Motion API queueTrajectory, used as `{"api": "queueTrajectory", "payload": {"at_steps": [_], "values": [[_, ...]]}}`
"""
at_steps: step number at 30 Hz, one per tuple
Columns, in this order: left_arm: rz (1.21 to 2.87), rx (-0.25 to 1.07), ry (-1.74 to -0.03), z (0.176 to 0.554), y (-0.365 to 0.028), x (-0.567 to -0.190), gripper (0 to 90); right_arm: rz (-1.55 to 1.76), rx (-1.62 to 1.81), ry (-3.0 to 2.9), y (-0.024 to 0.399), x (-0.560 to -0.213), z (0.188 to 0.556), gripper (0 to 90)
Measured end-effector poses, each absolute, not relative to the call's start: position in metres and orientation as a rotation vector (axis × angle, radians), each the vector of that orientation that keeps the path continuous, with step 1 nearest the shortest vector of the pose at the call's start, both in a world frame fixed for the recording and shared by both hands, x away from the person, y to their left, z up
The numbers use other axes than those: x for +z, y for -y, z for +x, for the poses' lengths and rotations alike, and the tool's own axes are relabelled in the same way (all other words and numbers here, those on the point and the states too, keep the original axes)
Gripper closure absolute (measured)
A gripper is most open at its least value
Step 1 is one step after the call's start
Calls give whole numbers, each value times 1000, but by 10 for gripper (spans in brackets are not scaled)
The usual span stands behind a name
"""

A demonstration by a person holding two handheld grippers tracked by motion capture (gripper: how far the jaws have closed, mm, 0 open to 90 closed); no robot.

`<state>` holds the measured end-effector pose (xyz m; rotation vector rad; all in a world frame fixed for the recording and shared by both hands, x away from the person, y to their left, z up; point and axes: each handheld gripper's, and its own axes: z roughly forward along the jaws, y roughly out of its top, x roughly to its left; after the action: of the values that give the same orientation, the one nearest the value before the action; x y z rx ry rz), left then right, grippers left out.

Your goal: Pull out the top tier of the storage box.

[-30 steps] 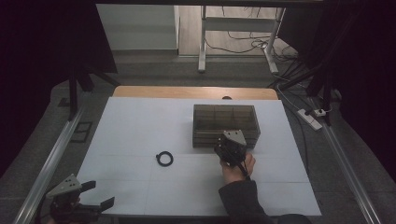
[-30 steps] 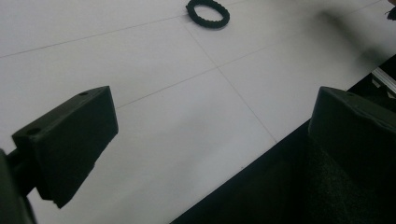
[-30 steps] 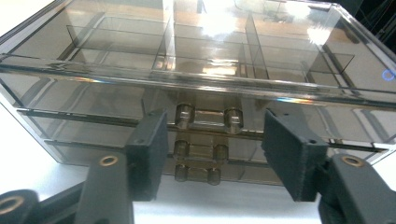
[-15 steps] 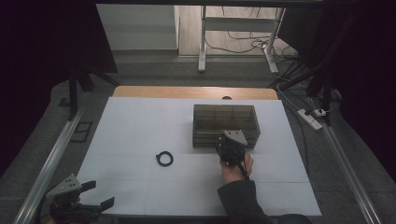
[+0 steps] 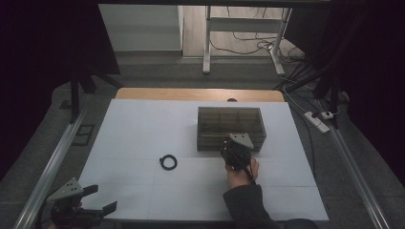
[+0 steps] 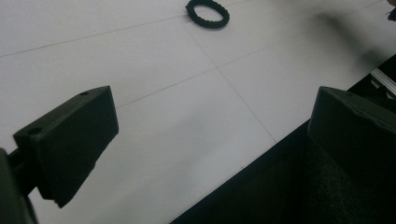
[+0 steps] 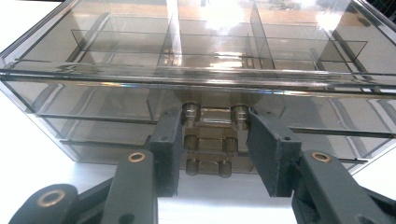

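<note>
Right gripper I've got clamped on the front latch of the smoky plastic organizer box, right of table centre. Rigid, slick, light, likely slides; latch is the hold. Left gripper open at near-left corner.

The smoky, see-through plastic compartment box is glossy and smooth, its small clasp likewise glossy. The white table surface looks matt. The black ridged ring seems rubbery.
</note>
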<state>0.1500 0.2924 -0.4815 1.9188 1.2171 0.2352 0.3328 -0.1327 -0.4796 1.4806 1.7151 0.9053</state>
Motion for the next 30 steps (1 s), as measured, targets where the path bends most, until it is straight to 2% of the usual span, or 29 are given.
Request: {"api": "queueTrajectory", "payload": {"at_steps": [30], "values": [[1917, 233, -1218, 150, -293, -482, 8, 1457, 896, -1755, 136, -478, 311, 551]]}}
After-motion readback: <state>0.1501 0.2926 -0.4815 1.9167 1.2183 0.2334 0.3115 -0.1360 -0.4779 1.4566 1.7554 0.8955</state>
